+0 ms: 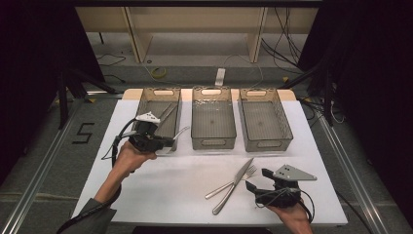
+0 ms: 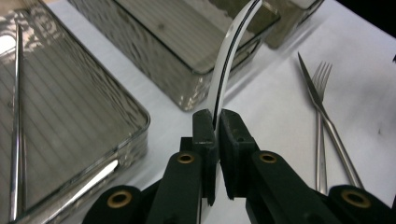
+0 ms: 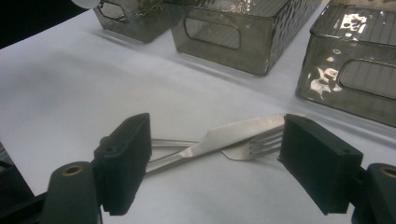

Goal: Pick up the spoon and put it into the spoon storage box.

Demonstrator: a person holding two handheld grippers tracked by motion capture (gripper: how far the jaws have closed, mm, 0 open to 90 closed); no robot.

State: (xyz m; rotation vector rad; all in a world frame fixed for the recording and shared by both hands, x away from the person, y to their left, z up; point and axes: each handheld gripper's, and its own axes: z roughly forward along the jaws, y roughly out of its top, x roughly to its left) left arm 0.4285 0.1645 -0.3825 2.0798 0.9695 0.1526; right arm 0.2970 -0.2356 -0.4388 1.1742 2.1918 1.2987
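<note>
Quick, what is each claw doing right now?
Left claw: shut on a curved, shiny silver metal utensil handle.
Right claw: open, holding nothing, with a silver table knife and silver fork crossed beyond it.

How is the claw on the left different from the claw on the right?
The left black two-jaw gripper is shut on a thin curved silver utensil, while the right black two-jaw gripper is open and holds nothing. The left one is raised beside the leftmost clear grey plastic bin; the right one sits low by the crossed silver knife and silver fork on the white table. Both are black and hand-held.
</note>
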